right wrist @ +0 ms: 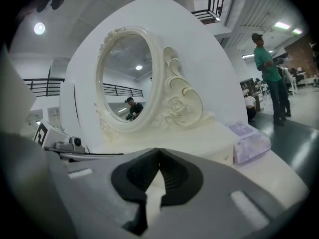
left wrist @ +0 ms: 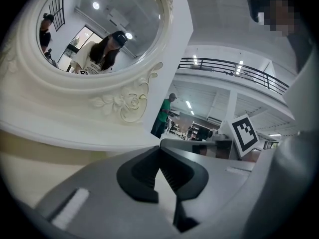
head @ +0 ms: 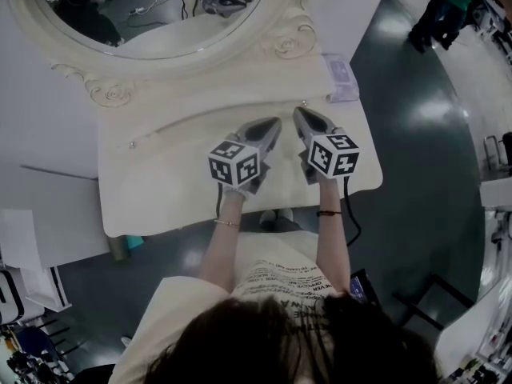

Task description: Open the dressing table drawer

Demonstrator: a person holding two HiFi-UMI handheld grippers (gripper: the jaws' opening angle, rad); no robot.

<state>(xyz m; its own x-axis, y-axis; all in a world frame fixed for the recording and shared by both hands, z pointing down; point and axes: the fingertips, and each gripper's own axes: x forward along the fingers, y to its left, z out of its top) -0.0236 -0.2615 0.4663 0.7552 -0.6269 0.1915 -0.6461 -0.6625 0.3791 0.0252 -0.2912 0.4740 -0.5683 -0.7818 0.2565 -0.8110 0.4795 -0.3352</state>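
My left gripper (head: 270, 125) and right gripper (head: 302, 114): both fully closed, holding nothing, side by side over the table (head: 152, 190), right of centre.

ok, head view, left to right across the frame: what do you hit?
small knob → left gripper → right gripper → person in green standing on the floor. I left out the lilac pack because it overlaps the right gripper sideways.
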